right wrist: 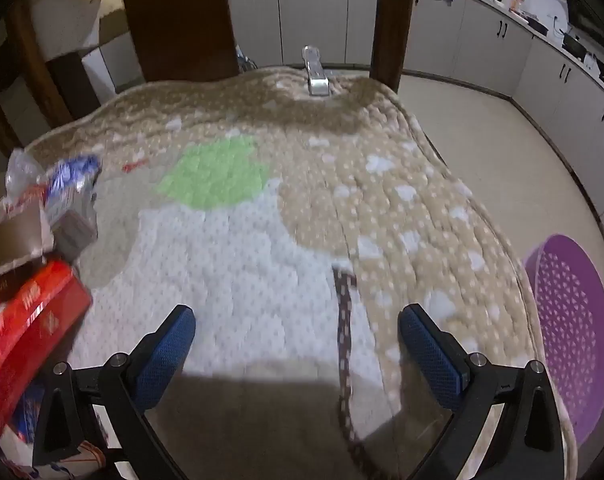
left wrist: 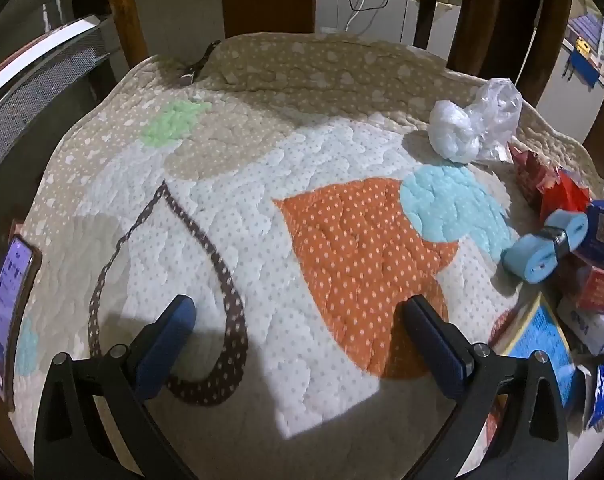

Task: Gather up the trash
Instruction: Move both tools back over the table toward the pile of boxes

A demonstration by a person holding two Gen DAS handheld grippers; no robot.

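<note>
Both tongs stand released, their blue-padded jaws spread wide with nothing between them. The left gripper [left wrist: 298, 330] hovers over the quilted cover [left wrist: 262, 240], above its white patch and the near edge of the orange dotted patch [left wrist: 362, 248], with a brown dotted strip [left wrist: 222, 280] curling between its fingers. The trash lies along the right side of that view: a crumpled white plastic bag [left wrist: 456, 130] touching a clear crinkled bag [left wrist: 498, 116] at the far right, then red wrappers [left wrist: 550, 184] just nearer, and a heap of blue and red boxes [left wrist: 598, 264] at the right edge. A light blue roll-shaped object [left wrist: 546, 246] lies against that heap. A phone [left wrist: 8, 308] with a lit screen rests at the left edge of the cover. In the right wrist view, which is blurred, the right gripper [right wrist: 296, 330] hangs over the white and beige part of the same cover, near its right edge. Here the trash sits on the left: a red box [right wrist: 26, 328] nearest, an open cardboard carton [right wrist: 14, 236] beyond it, and blue-and-white packets [right wrist: 72, 184] with clear plastic farther back. A purple perforated basket [right wrist: 570, 320] stands on the floor to the right, below the cover's edge. A metallic object [right wrist: 316, 74] lies at the far edge.
</note>
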